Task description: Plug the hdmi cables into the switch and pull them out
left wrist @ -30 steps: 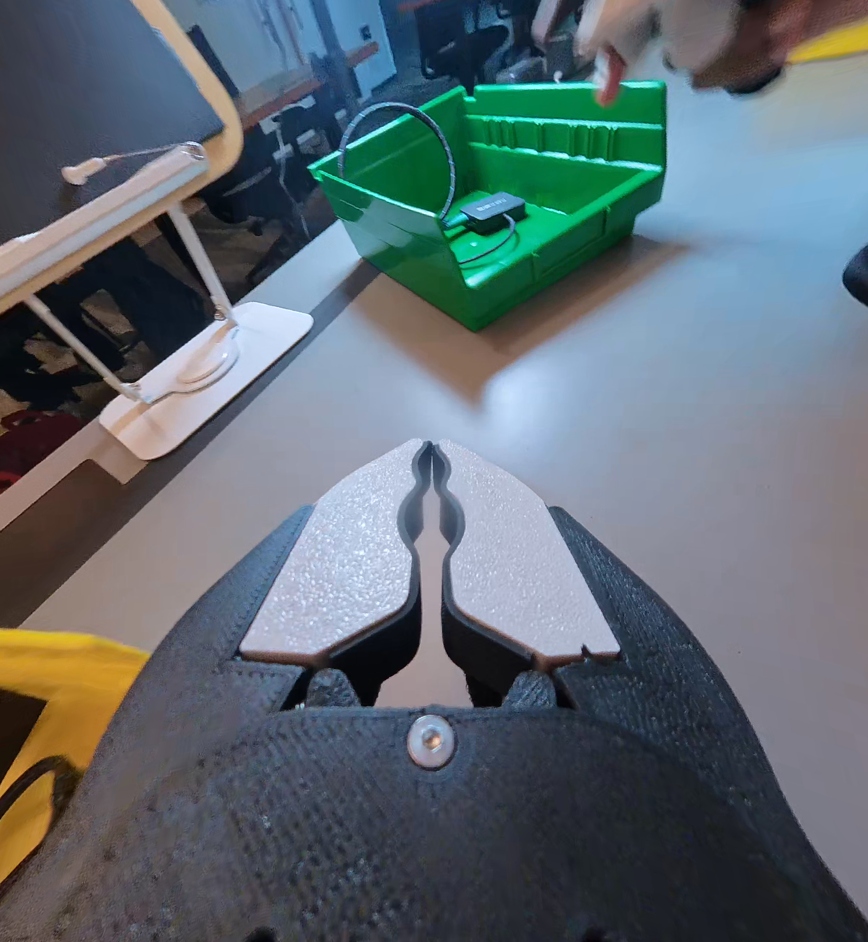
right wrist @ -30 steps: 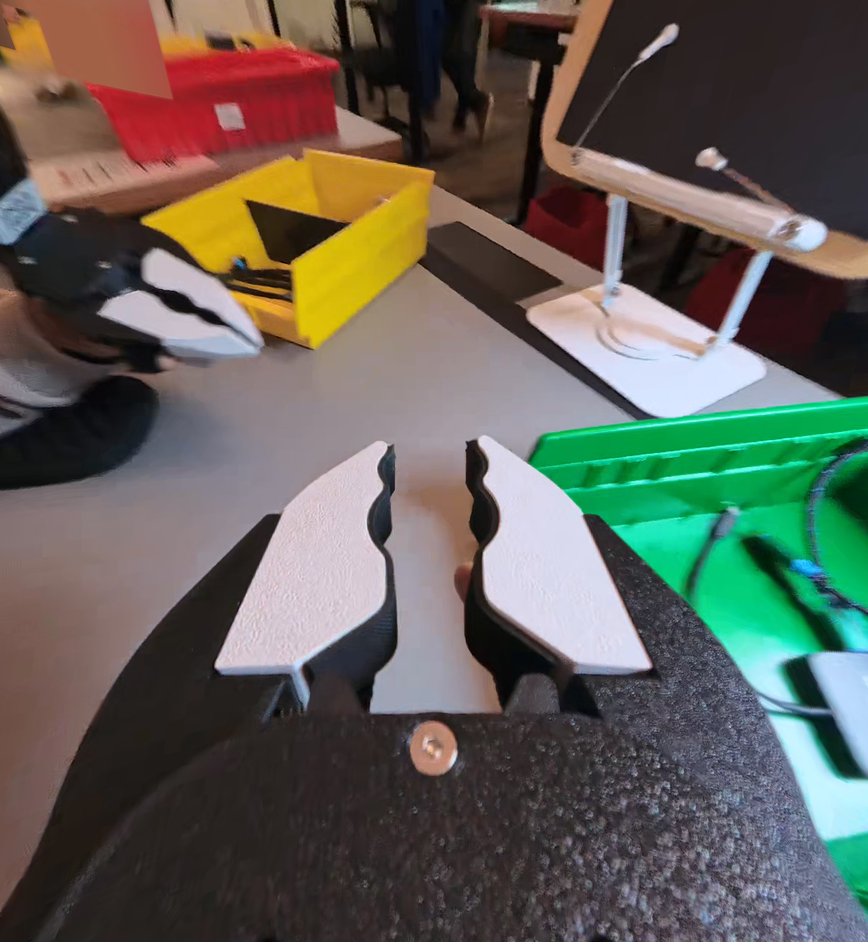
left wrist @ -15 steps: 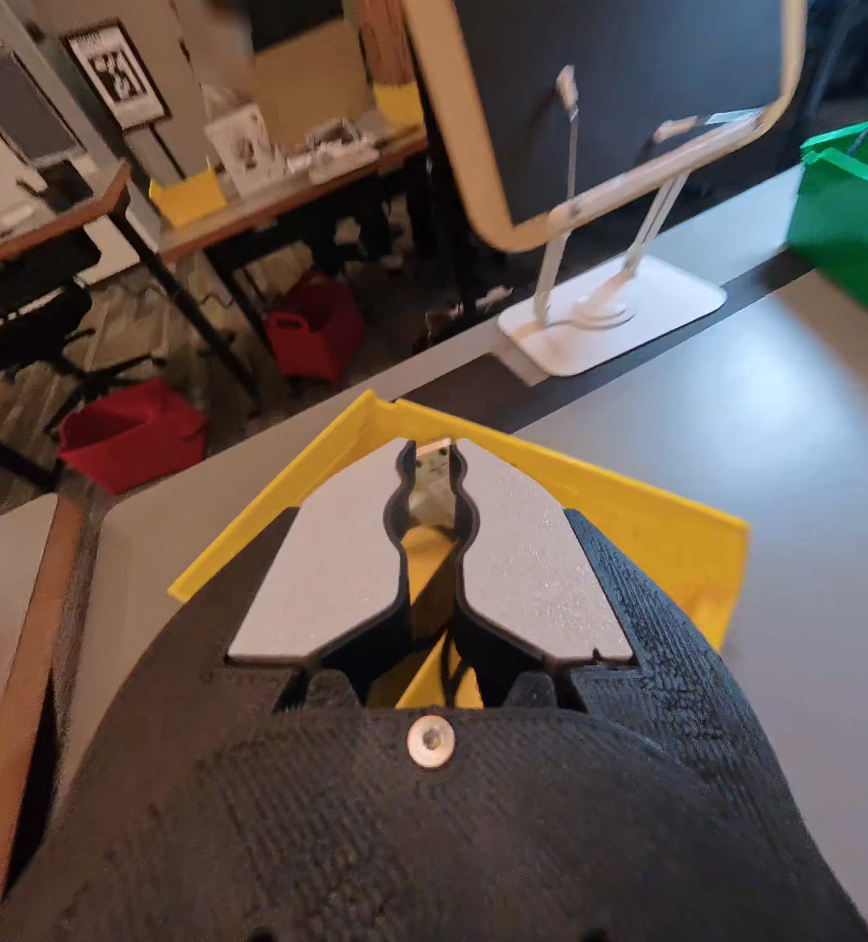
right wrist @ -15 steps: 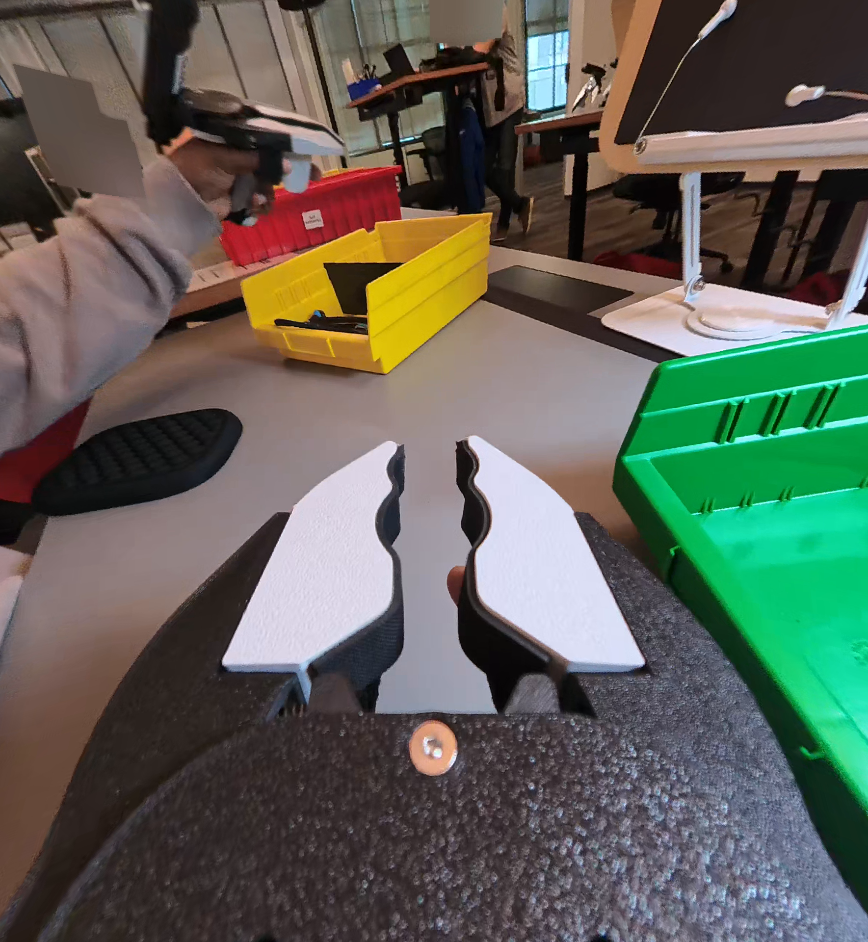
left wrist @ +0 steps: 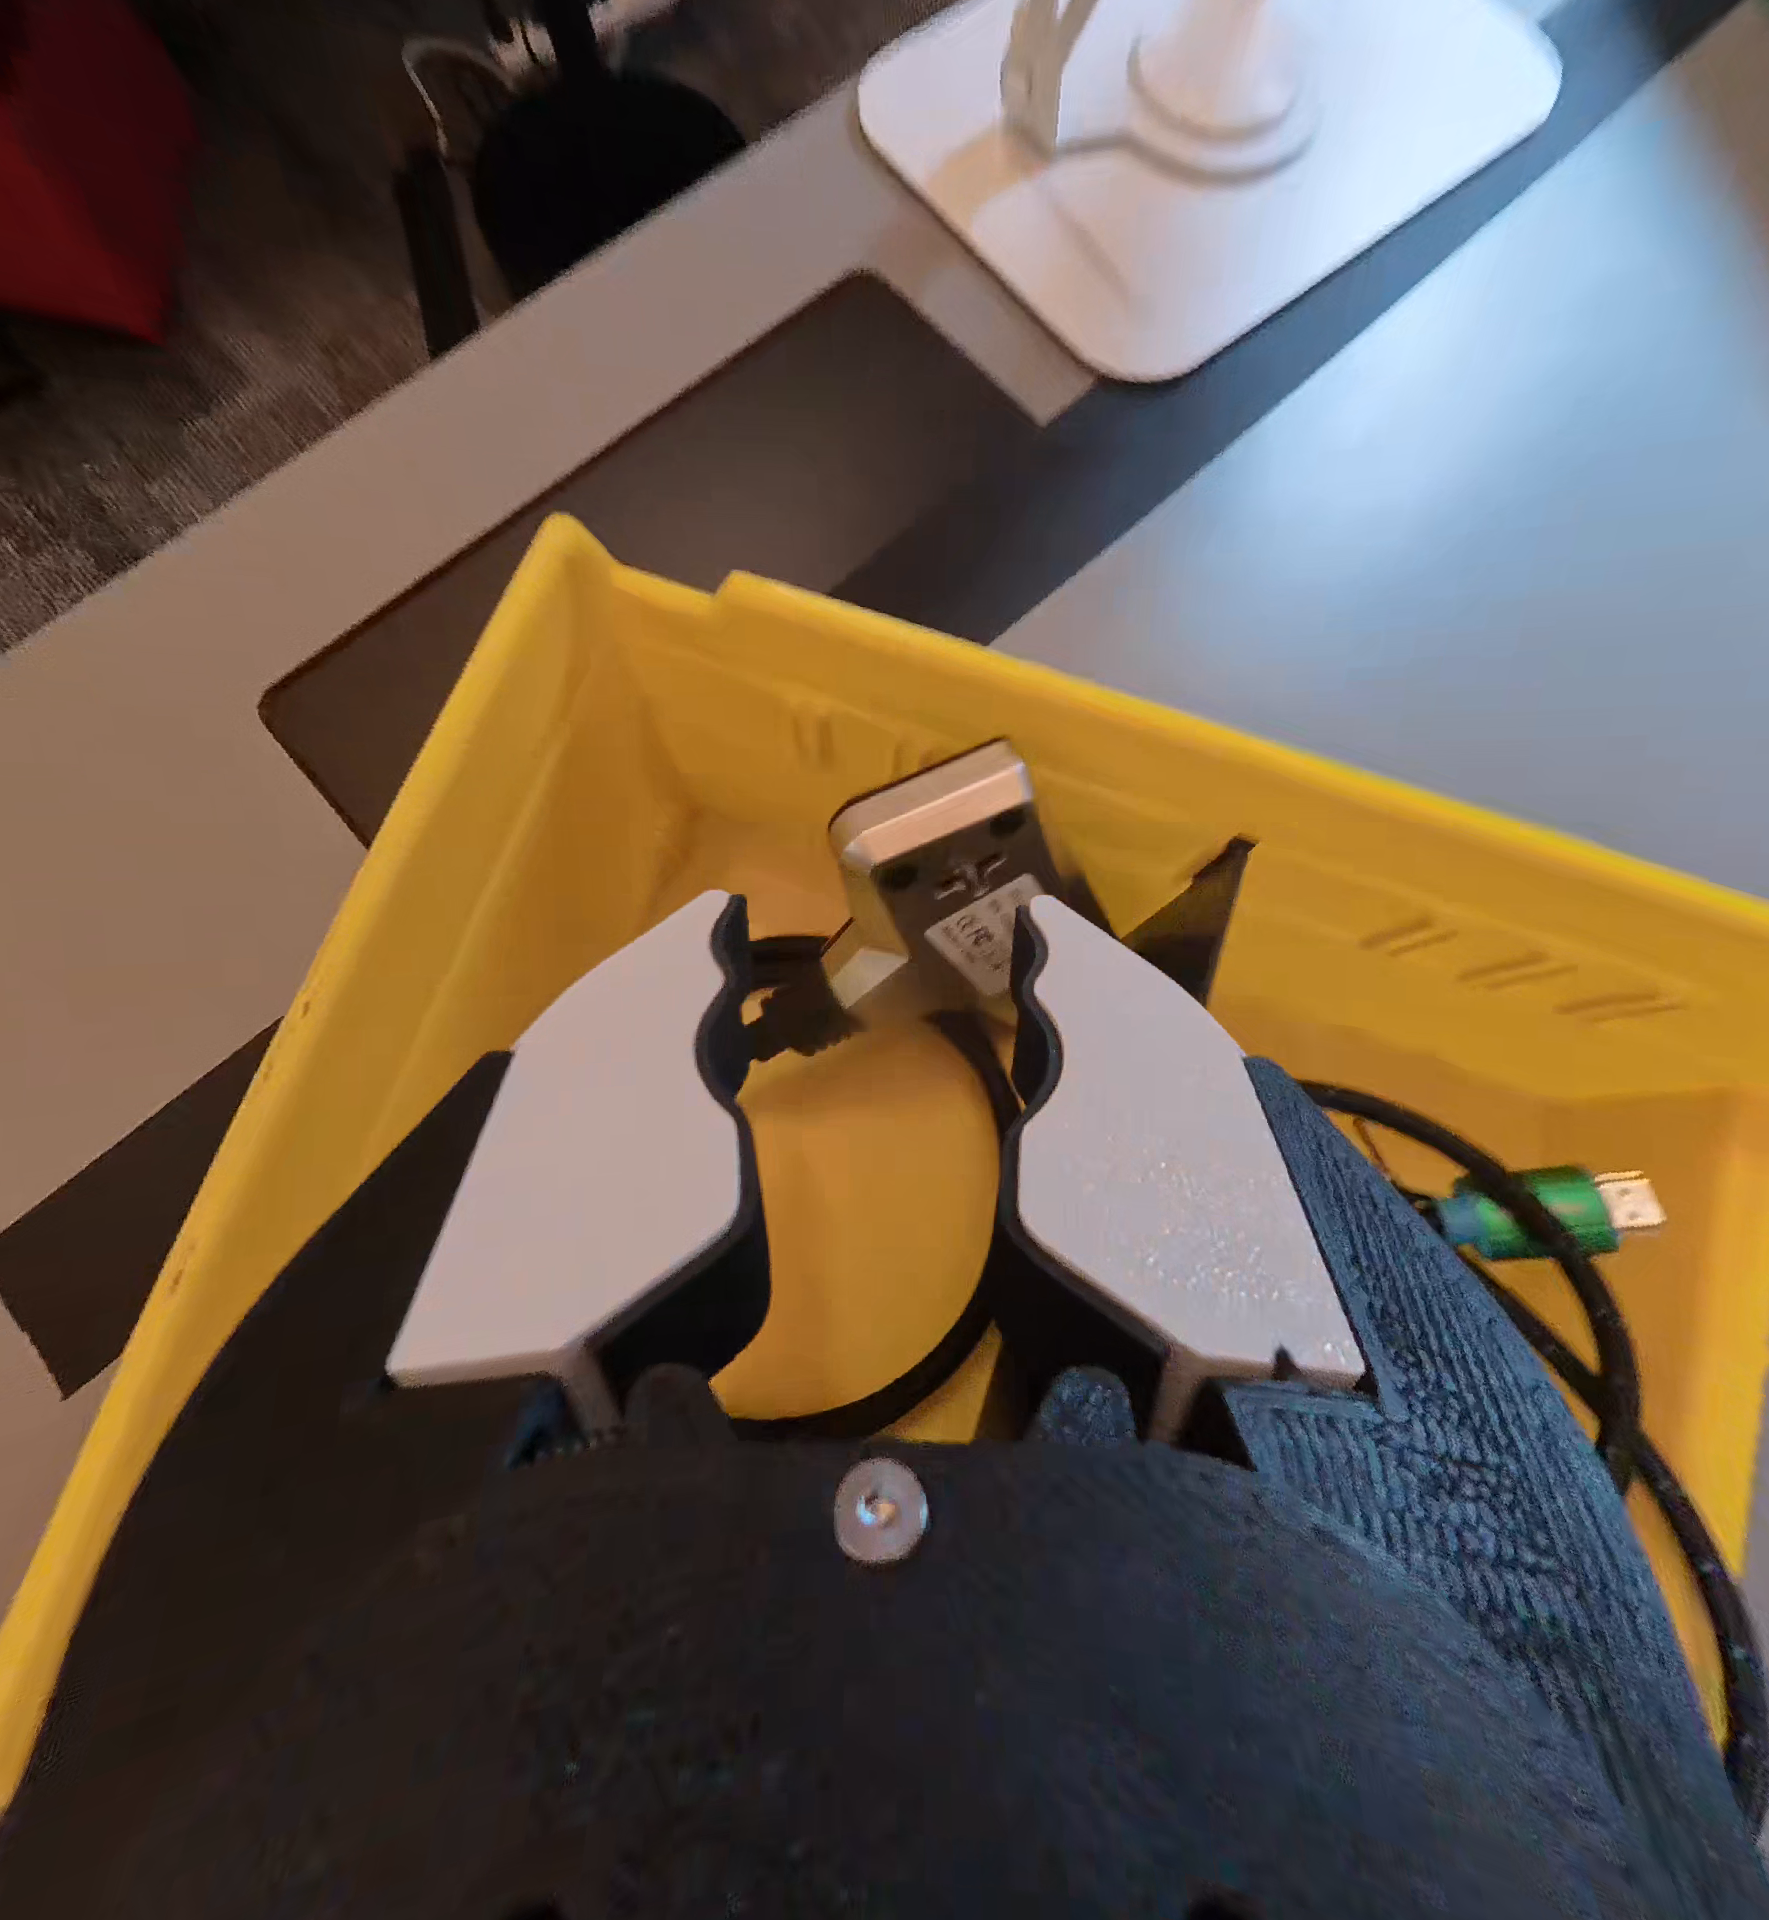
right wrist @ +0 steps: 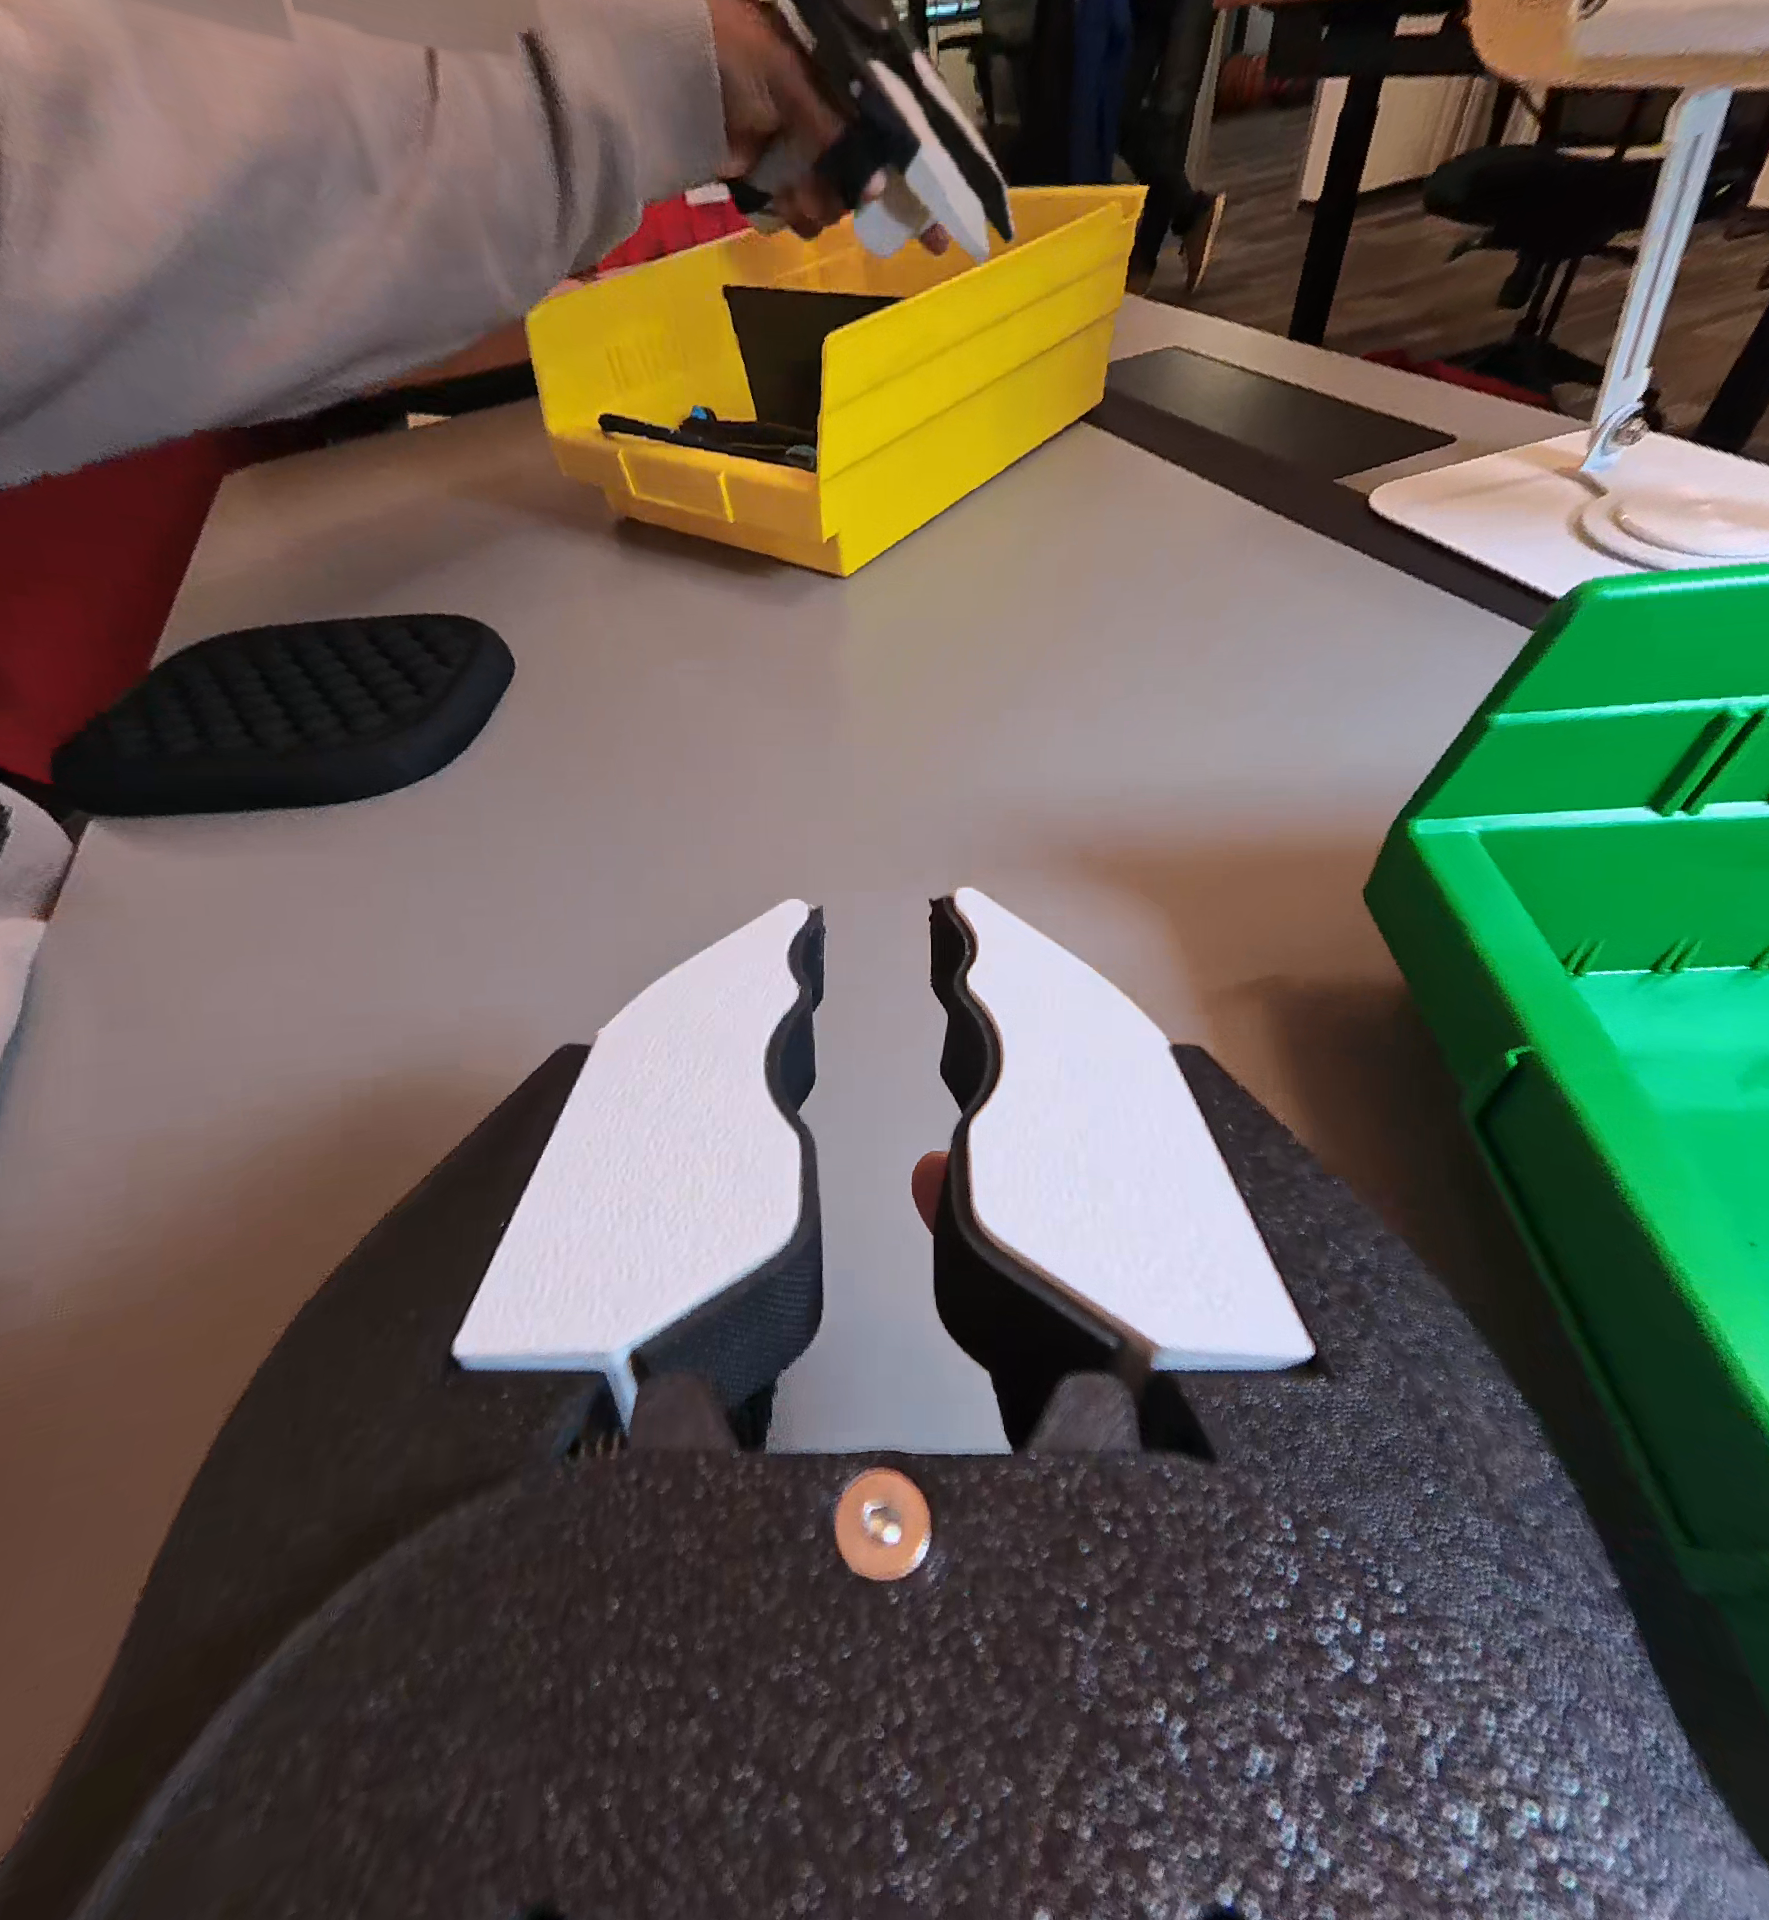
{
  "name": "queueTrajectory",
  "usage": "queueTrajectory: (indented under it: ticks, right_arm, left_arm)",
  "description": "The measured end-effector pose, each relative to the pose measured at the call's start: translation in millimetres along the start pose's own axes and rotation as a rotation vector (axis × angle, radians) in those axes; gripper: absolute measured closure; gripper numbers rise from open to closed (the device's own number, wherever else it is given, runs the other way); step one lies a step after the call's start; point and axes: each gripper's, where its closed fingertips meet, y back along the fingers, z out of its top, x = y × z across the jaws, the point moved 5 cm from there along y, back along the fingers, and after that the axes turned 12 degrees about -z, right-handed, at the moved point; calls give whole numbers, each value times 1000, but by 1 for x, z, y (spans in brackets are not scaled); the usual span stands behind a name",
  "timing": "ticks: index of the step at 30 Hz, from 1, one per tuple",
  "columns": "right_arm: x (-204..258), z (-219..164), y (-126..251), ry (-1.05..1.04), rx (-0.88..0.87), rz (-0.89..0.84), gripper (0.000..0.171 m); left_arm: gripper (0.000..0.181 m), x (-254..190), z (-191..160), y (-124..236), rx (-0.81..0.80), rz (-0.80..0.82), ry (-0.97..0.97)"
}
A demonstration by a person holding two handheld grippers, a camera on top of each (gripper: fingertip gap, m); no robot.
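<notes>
Grey table (right wrist: 859,727) with yellow bin (right wrist: 953,416), green bin (right wrist: 1586,935).

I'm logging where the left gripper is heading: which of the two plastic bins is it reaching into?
The yellow plastic bin: the open left gripper hangs over its silver switch box. The green plastic bin sits beside the right gripper.

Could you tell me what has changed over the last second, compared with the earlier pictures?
The left hand-held gripper swung away from the green bin to the yellow bin, tipped down into it and opened from shut; its fingers now flank the silver switch without gripping it. The right hand-held gripper stayed open and empty over the table, drifting slightly back from the green bin.
</notes>
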Motion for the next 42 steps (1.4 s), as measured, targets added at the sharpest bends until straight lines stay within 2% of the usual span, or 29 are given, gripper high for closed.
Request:
queueTrajectory:
  ticks: [4, 7, 11, 14, 19, 24, 31, 34, 38, 42]
  right_arm:
    - [5, -12, -7, -6, 79, 94, 150]
    - [7, -22, -14, 22, 151, 124, 149]
    - [12, -23, -16, 48, 168, 151, 149]
    - [13, -24, -14, 59, 167, 151, 149]
    - [13, -23, -11, 82, 164, 137, 149]
    - [20, -18, -8, 121, 145, 128, 149]
    - [30, -3, -3, 151, 77, 94, 149]
    - [32, 13, -3, 144, 15, 46, 149]
    - [39, 49, 2, 168, -100, -31, 145]
    - [49, 99, 19, 280, -176, -32, 139]
  left_arm:
    - [129, 9, -12, -14, 130, -67, -64]
    - [129, 7, -13, -27, 154, -151, -138]
    - [133, 7, -24, -45, 267, -240, -161]
    - [135, 7, -23, -45, 300, -243, -203]
    - [145, -1, -13, -16, 286, -154, -297]
    - [152, -26, 29, 50, 72, 15, -436]
    - [156, -127, 123, 165, -364, 318, -681]
    - [156, -190, 156, 195, -497, 328, -750]
    - [156, -275, 174, 192, -594, 140, -860]
    - [157, -353, 158, 148, -687, -168, -920]
